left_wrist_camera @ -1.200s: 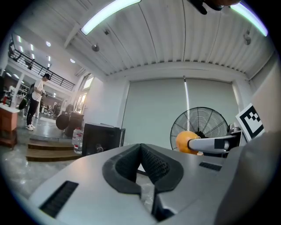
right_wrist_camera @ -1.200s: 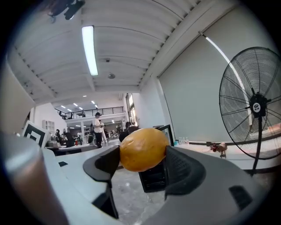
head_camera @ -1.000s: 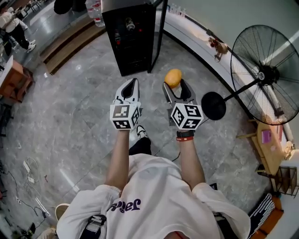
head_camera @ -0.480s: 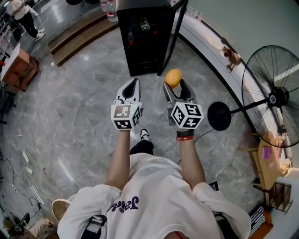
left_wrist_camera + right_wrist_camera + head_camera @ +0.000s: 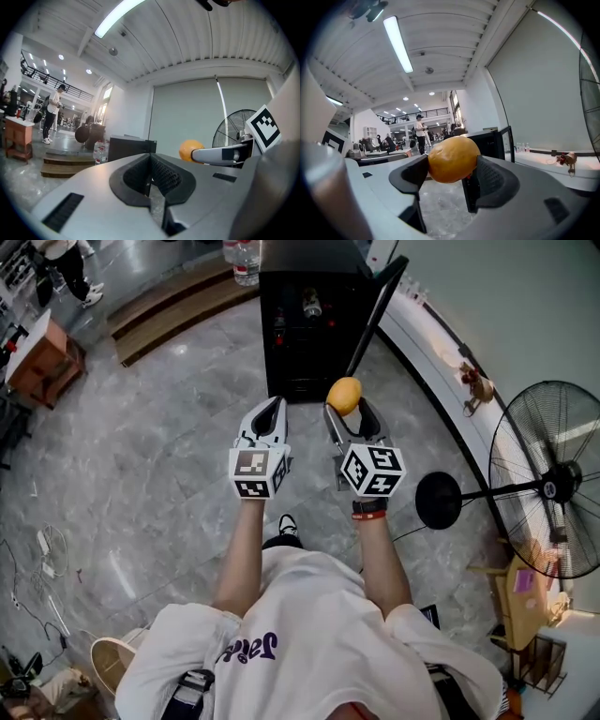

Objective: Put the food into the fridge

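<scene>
In the head view, the right gripper (image 5: 346, 416) clamped an orange (image 5: 344, 394) at the centre of the frame, just below the black fridge (image 5: 309, 334), whose door stood open. In the left gripper view, the left gripper (image 5: 151, 176) sat closed and empty. In the right gripper view, both jaws pressed the orange at mid-frame

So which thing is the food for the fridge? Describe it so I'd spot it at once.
Find the black fridge with its door open, at the top of the head view. In front of it the person holds out two grippers, and the right gripper clamps a round orange-yellow fruit. It is the only bright thing there; the left gripper beside it is shut and empty.
</scene>
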`<state>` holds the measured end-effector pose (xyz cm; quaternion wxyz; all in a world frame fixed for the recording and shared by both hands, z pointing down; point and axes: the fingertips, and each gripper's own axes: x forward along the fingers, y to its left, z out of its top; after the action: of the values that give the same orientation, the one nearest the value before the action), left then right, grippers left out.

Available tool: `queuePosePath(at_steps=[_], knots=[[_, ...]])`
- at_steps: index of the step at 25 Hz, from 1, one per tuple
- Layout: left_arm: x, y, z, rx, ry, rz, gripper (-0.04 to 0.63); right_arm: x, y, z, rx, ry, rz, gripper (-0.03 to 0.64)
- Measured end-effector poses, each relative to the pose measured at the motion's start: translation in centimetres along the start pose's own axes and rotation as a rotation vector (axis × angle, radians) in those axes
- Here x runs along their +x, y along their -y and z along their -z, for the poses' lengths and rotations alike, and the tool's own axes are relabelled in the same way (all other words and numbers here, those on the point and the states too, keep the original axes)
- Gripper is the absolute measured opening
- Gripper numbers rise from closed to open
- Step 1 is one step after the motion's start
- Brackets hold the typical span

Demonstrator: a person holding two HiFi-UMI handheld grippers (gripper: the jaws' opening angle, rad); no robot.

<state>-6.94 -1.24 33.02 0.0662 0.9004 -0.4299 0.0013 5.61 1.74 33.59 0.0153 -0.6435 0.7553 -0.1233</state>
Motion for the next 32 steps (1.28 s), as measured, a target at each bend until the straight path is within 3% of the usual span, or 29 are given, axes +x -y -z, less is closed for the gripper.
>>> queuePosePath(at_steps=[12, 18, 32], knots=[[4.1, -2.2, 1.0, 0.024, -0.052, -0.015, 0.017, 6.0, 1.9, 0.4, 0.077, -0.009, -0.021, 0.339], [5.6, -3.9, 0.2, 0.039, -0.027, -0.029, 0.017, 9.5, 1.8, -0.6, 0.075, 0.016, -0.052, 0.339], [17.0, -9.6, -0.8, 0.027, 0.014, -0.091, 0.017, 22.5, 6.7, -2.1, 0.063, 0.005, -0.127, 0.339]])
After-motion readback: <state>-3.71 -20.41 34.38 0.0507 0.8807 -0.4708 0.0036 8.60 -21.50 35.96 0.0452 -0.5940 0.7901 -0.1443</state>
